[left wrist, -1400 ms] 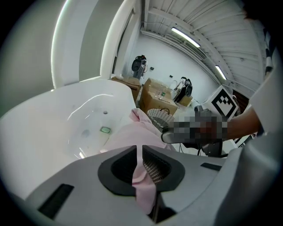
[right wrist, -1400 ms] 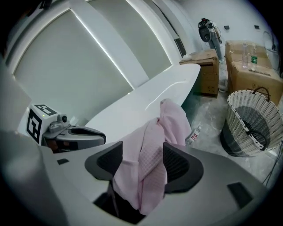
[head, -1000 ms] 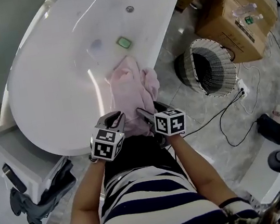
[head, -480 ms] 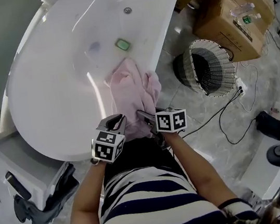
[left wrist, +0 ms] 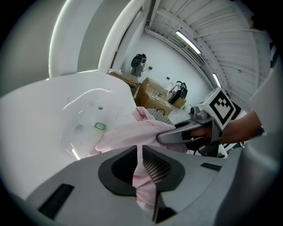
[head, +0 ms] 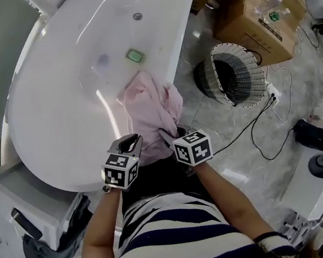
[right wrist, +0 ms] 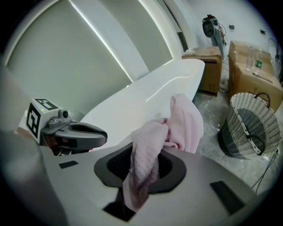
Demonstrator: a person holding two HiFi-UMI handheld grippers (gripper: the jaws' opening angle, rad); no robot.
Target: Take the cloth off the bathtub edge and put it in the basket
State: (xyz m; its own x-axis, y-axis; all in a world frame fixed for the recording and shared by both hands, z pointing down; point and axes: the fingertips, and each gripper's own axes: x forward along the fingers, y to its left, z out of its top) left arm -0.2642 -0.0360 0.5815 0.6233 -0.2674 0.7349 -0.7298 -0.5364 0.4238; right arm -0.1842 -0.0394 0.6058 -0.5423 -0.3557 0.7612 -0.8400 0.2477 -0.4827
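A pink cloth (head: 149, 109) hangs over the near rim of the white bathtub (head: 55, 112). Its near end is bunched between both grippers. My left gripper (head: 132, 141) is shut on a fold of the cloth (left wrist: 142, 174). Just right of it, the jaws of my right gripper (head: 165, 134) have just been closing and now pinch a thick wad of the cloth (right wrist: 143, 154). The rest of the cloth (right wrist: 185, 121) trails toward the tub. The wicker basket (head: 235, 74) stands on the floor right of the tub, also in the right gripper view, where the basket (right wrist: 247, 126) shows its open top.
Cardboard boxes (head: 257, 4) stand beyond the basket. A black cable (head: 259, 134) runs across the tiled floor at the right. A small green object (head: 134, 55) lies in the tub. A dark garment (head: 46, 244) hangs on a white stand at lower left.
The right gripper's jaws have closed on the cloth and it has risen slightly, drawing the cloth's near end up. The left gripper has kept its hold in place.
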